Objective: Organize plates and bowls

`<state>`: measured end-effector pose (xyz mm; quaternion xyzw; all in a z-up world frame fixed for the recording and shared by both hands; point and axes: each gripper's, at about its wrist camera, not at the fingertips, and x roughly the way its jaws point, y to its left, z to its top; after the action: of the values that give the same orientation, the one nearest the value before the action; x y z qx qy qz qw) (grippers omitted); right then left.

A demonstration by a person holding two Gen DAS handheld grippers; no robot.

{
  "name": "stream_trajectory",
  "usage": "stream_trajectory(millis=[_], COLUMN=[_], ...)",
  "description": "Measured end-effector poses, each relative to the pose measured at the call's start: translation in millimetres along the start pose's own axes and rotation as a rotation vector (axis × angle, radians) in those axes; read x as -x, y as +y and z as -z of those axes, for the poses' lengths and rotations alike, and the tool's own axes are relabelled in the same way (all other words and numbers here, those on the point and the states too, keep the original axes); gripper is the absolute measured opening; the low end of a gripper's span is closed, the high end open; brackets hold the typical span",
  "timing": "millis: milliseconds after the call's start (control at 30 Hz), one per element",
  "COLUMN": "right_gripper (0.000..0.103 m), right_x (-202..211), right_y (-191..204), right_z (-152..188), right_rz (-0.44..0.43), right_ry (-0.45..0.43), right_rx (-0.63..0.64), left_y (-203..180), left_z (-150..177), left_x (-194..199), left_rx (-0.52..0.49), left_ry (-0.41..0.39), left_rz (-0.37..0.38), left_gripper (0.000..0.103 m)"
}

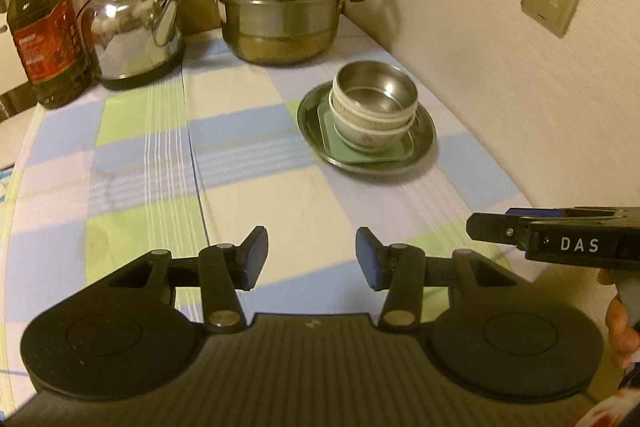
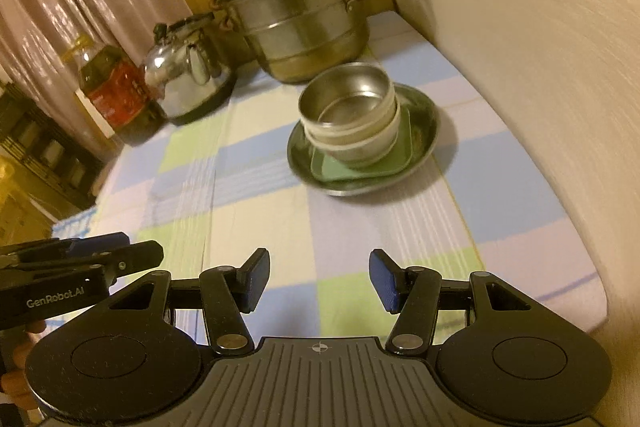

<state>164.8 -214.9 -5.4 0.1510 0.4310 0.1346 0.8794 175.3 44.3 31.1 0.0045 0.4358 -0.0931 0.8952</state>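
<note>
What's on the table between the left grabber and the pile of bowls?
Nothing but bare checked tablecloth lies between the open left gripper and the stacked bowls on the round steel plate, as the left wrist view shows.

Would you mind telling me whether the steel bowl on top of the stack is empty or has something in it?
Empty. Both wrist views look down into the steel bowl and show only its bare, shiny metal bottom; it sits upright, nested in the white bowls below.

Beside the kettle [image 1: 134, 27], the oil bottle's [image 1: 44, 31] label is unreadably blurred; a frame edge crops the right gripper [image 1: 560, 239].
</note>
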Motion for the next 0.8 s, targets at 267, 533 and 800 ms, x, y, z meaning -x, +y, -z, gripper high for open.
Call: stream_trajectory(millis=[267, 533, 800], right_gripper=[0.055, 0.055, 0.055], right_x=[21.2, 43.6, 52.3], right_y=[32.6, 49.6, 63.8], right_z=[45.8, 76.7, 93.8], right_rz=[0.041, 0.07, 0.064], right_ry=[0.001, -0.001, 0.004], right_rx=[0.004, 0.003, 0.032], left_y=[14.6, 15.1, 16.5], left_z=[36.4, 63.4, 81.2], left_x=[25.7, 46.6, 65.2], left_rx=[-0.006, -0.026, -0.018], left_ry=[0.027, 0.033, 0.026], left_rz=[0.034, 0.059, 0.052], left_gripper=[0.045, 0.045, 0.045])
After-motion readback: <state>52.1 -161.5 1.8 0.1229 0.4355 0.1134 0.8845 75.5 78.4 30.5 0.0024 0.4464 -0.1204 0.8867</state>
